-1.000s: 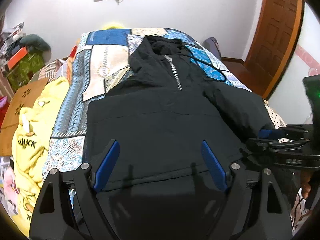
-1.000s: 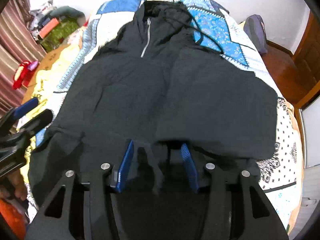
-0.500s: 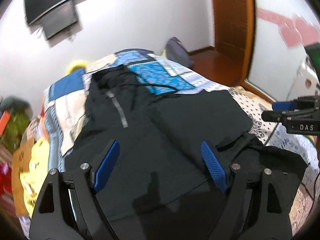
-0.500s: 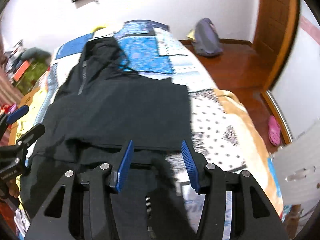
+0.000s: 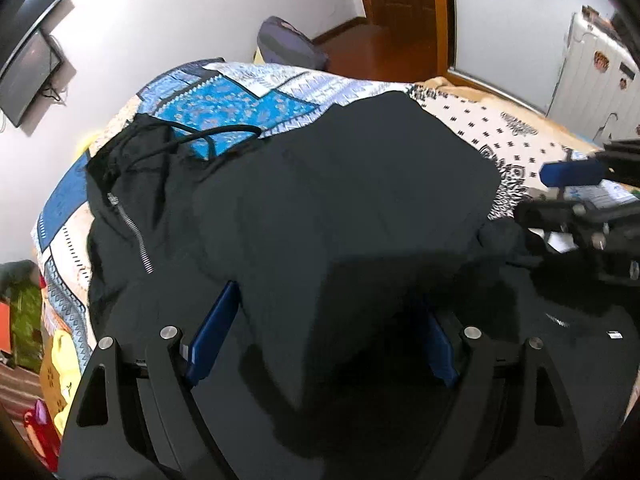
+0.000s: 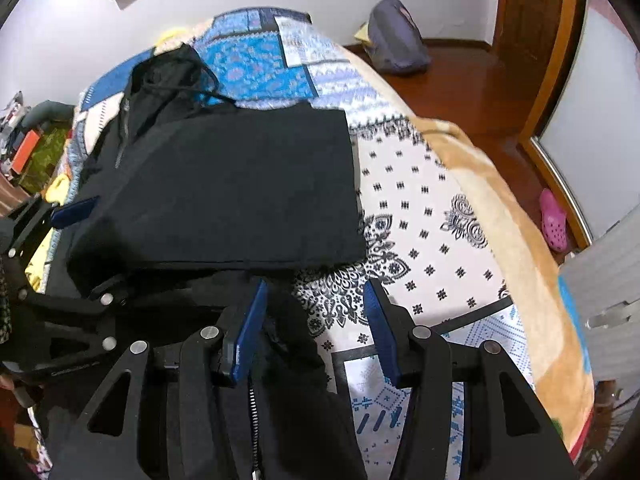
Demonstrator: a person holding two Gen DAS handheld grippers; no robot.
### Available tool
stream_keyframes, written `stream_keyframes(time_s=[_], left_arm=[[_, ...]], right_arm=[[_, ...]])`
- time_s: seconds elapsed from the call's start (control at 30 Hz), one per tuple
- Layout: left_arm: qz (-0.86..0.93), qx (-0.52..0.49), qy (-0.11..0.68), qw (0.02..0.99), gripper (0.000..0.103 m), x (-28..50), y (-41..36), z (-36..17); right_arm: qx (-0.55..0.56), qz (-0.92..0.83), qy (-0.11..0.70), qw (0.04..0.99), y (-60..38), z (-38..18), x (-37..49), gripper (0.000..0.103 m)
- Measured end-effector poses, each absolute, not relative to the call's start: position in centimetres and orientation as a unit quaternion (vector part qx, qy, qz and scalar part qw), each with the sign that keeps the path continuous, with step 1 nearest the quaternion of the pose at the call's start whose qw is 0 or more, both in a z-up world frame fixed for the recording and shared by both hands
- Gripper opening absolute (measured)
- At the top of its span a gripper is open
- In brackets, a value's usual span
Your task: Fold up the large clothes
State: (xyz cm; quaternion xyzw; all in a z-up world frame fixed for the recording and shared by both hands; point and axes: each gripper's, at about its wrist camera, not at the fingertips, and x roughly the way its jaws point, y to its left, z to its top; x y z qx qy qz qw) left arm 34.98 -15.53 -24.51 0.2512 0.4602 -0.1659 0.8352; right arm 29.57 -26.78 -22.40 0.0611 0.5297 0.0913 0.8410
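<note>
A large black hooded jacket (image 5: 320, 208) with a silver zipper (image 5: 134, 236) lies on a patchwork bed; its right side is folded over the body. It also shows in the right wrist view (image 6: 224, 184). My left gripper (image 5: 324, 340) is open, its blue pads astride the folded cloth near the hem. My right gripper (image 6: 316, 328) is open at the jacket's lower right edge, with black cloth by its left pad (image 6: 248, 328). The right gripper also shows at the right of the left wrist view (image 5: 576, 200), and the left gripper at the left of the right wrist view (image 6: 60, 216).
The bed carries a blue patchwork quilt (image 6: 256, 64) and a white dotted blanket (image 6: 424, 216). A grey bag (image 6: 394, 40) lies on the wooden floor by the door. A pink slipper (image 6: 554, 220) lies on the floor. Yellow clothes (image 5: 64, 376) lie at the bed's left.
Both grippers have swung to the right and come lower over the jacket's lower edge. The jacket's right side now lies folded over its body.
</note>
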Motion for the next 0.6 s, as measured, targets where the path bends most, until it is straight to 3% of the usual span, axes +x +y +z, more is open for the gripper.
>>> stream_keyframes(time_s=[0.07, 0.2, 0.6], left_arm=[[-0.160, 0.246, 0.460, 0.838, 0.084, 35.7, -16.0, -24.7], [-0.138, 0.205, 0.456, 0.855, 0.084, 37.3, -15.6, -23.9], [-0.064, 0.034, 0.441, 0.894, 0.085, 38.4, -4.9, -18.0]], right_arm=[[0.064, 0.092, 0.531, 0.840, -27.0, -22.8, 29.5, 0.047], [0.069, 0.076, 0.530, 0.842, -27.3, -23.2, 29.2, 0.058], [0.054, 0.096, 0.536, 0.837, -26.5, -23.8, 29.2, 0.060]])
